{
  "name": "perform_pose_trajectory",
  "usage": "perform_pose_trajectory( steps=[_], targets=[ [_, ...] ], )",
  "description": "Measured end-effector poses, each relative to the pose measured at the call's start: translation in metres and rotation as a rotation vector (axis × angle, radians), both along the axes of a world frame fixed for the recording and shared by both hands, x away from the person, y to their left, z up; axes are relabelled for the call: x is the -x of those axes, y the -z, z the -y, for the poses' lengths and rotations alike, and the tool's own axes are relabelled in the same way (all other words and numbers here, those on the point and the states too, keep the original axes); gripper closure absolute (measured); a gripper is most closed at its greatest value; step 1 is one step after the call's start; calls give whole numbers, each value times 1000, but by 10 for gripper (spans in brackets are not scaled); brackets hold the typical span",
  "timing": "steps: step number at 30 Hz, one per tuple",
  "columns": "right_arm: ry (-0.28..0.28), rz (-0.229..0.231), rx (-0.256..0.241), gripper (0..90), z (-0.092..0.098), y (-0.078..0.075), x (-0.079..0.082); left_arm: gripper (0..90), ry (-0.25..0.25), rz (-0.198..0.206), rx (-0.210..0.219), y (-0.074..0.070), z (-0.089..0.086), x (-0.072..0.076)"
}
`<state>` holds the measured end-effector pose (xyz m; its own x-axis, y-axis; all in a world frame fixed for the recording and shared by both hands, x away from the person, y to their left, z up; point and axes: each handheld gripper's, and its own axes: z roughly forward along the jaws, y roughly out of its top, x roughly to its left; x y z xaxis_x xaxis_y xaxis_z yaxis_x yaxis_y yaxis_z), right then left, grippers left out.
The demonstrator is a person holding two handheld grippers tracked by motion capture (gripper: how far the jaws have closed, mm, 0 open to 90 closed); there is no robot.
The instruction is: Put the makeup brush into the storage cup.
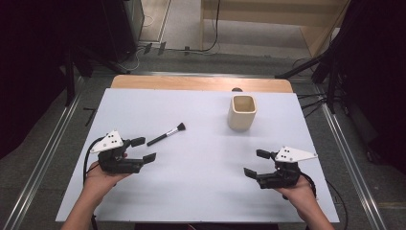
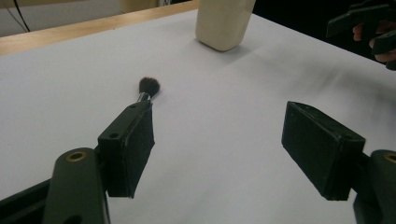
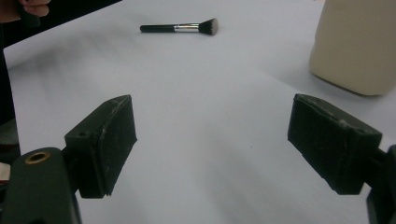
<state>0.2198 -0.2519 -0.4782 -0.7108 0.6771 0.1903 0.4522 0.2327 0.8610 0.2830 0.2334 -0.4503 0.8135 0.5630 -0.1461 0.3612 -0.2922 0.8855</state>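
Note:
A black-handled makeup brush [image 1: 167,134] lies on the white table top [image 1: 201,158], its dark bristles toward the right. A cream square cup [image 1: 242,112] stands upright near the back right. My left gripper [image 1: 144,149] hovers open just in front of the brush handle, nothing between its jaws. My right gripper [image 1: 256,163] is open at the front right, jaws pointing left, a short way in front of the cup. In the left gripper view the brush head [image 2: 149,87] pokes out past one jaw, with the cup [image 2: 223,23] farther off. The right gripper view shows the whole brush [image 3: 180,28] and the cup [image 3: 356,44].
The white top lies on a wooden table whose bare strip [image 1: 201,83] runs along the back edge. Metal rails [image 1: 43,158] flank both sides. Black stands and cables sit on the floor beyond. A wide stretch of white surface lies between the two grippers.

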Motion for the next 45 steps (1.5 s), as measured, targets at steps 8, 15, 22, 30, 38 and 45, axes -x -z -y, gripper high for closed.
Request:
perform_pose_trajectory(
  steps=[8, 15, 22, 30, 38, 45],
  targets=[
    [-2, -5, -2, 163, -1, 0, 0, 261, -1, -4, 21, -2, 1, -5],
    [-8, -7, 1, 162, -1, 1, -1, 261, 19, 13, -5, -2, 8, -7],
    [-2, -7, 5, 163, -1, 1, -1, 262, 29, 16, 8, -3, 12, -12],
    [-5, -11, -4, 162, -1, 2, -1, 264, 25, 28, -4, -1, 15, -21],
    [-6, -15, -1, 163, -2, 2, -2, 266, 11, 8, 5, -3, 15, -31],
    [-9, -16, -11, 163, -1, 2, 0, 276, 15, 33, 11, -6, 15, -41]
  ],
)
